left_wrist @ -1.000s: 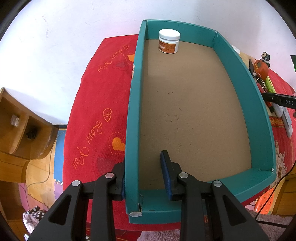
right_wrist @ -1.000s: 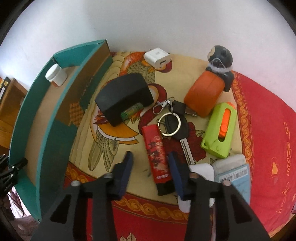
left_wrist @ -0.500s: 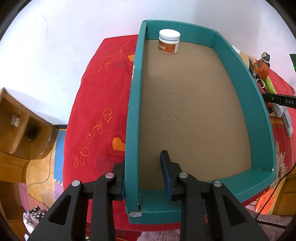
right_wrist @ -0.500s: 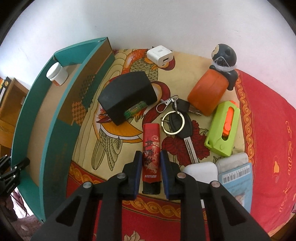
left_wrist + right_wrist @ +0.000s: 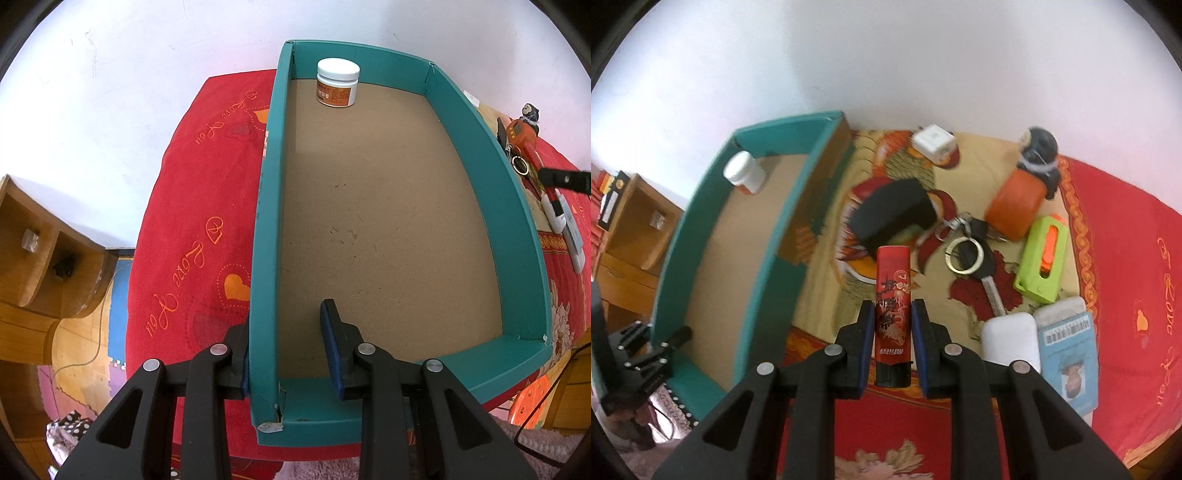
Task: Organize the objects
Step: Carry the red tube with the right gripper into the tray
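Your right tool has its jaws closed on the red lighter, pads pressing both long sides near its black base, the red top pointing away from you. The lighter is lifted clear of the patterned cloth, with the remaining clutter below and beyond it: a black box just past its tip, a key with ring to the right, an orange toy with a dark head, a green case, a white charger at the far edge, and a white case beside a card nearest you on the right.

Your left tool is clamped narrow on the left wall of the teal tray, near its close corner: one finger outside against the wall, the other inside over the brown floor. The tray sits on the red cloth that covers the bench, to the left of the clutter. Inside it stands only a white jar, upright in the far left corner, close to the back wall.

From the left wrist view the right tool's arm shows as a dark bar beyond the tray's right wall, over the keys
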Action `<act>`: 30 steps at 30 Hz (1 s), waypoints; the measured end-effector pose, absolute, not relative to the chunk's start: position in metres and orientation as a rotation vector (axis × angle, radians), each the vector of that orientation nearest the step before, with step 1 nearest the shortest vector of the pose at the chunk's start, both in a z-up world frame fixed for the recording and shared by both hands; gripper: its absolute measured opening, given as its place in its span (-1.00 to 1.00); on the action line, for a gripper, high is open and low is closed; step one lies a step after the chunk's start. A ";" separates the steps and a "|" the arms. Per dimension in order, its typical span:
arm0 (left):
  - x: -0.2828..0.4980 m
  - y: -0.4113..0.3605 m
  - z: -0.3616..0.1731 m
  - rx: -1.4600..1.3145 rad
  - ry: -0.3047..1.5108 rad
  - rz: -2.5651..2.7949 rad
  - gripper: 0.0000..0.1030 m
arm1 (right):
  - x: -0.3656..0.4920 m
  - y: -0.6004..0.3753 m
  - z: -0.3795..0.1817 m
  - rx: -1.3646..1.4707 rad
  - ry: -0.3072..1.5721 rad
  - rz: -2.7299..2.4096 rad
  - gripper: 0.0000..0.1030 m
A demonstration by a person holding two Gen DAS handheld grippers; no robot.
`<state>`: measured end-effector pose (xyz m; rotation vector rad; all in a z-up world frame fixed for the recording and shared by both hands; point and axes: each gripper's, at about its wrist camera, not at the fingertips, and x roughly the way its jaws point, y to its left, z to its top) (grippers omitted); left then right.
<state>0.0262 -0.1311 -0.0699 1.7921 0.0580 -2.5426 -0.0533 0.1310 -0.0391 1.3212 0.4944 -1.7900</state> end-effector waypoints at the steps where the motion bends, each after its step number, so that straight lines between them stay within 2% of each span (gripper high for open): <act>1: 0.026 -0.131 -0.070 1.792 0.058 -2.543 -0.41 | -0.055 0.132 -0.036 1.314 0.488 -1.784 -0.64; 9: 0.025 -0.133 -0.070 1.790 0.059 -2.544 -0.41 | -0.030 0.082 -0.002 1.248 0.422 -1.717 -0.64; 14: 0.024 -0.136 -0.069 1.787 0.060 -2.547 -0.41 | -0.018 0.051 0.006 1.223 0.445 -1.675 -0.64; 30: 0.017 -0.147 -0.070 1.789 0.059 -2.558 -0.41 | -0.021 -0.053 -0.048 1.294 0.562 -1.645 -0.64</act>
